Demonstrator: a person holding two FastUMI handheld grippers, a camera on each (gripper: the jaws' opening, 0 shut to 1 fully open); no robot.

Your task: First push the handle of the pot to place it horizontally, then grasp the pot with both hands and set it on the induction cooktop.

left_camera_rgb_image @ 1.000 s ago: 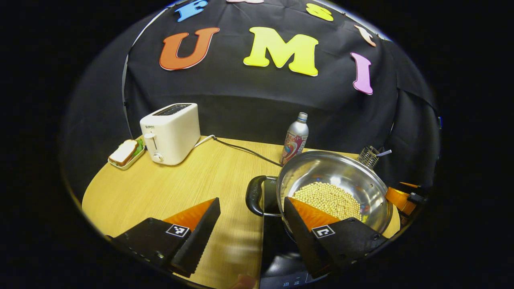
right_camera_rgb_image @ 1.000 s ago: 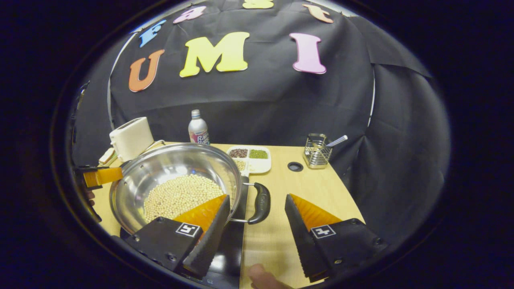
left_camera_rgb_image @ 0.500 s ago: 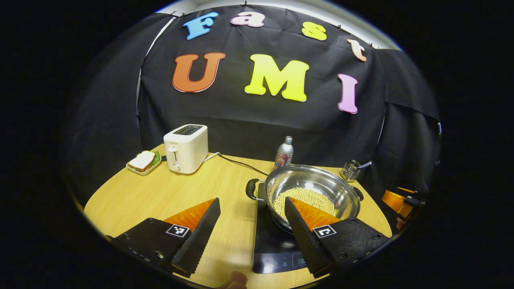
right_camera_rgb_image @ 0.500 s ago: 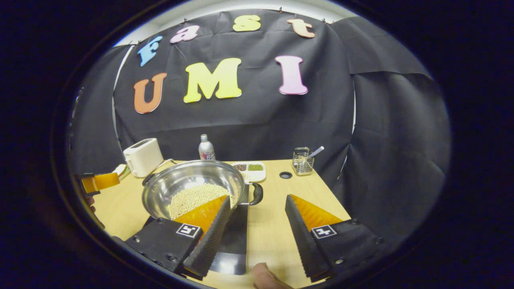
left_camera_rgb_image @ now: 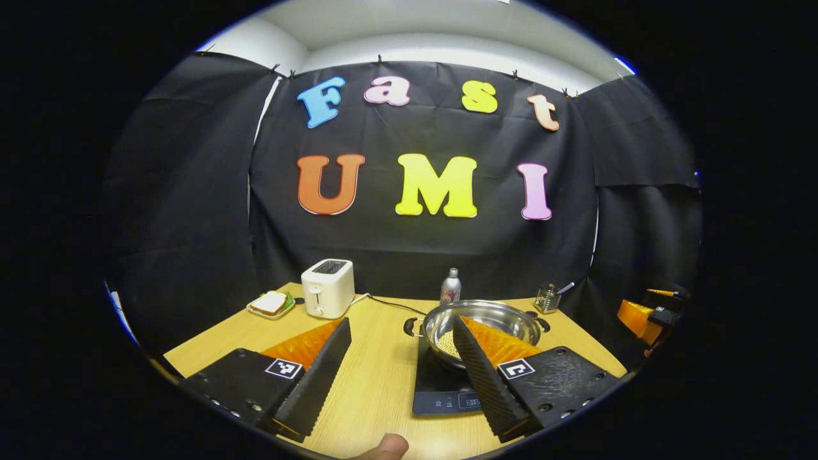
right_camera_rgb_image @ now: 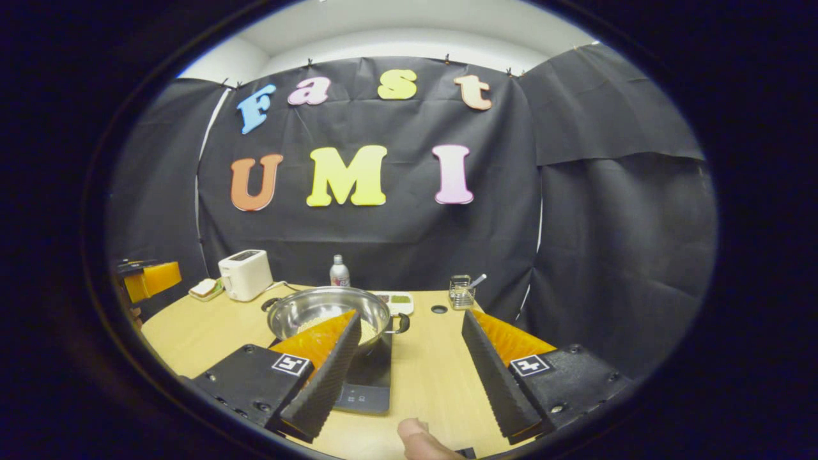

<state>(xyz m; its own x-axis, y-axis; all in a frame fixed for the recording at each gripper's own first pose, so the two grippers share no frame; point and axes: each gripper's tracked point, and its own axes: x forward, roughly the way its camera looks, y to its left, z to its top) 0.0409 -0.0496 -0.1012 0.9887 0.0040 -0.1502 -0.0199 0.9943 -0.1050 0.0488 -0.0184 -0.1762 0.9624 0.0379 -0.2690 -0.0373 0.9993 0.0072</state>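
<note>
Pot point(left_camera_rgb_image: 484, 324) sits on the induction cooktop point(left_camera_rgb_image: 441, 390), handles pointing sideways, beans inside. My left claw point(left_camera_rgb_image: 402, 377) and right claw point(right_camera_rgb_image: 409, 377) are both spread, holding nothing, well apart from the pot above the bench point(right_camera_rgb_image: 441, 377). Task looks complete; nothing left.

Wedge-shaped tongs point(left_camera_rgb_image: 399, 358), square coded markers

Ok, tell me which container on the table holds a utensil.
The wire mesh holder near the table's far right corner; a utensil handle sticks out of it. The pot holds beans only.
</note>
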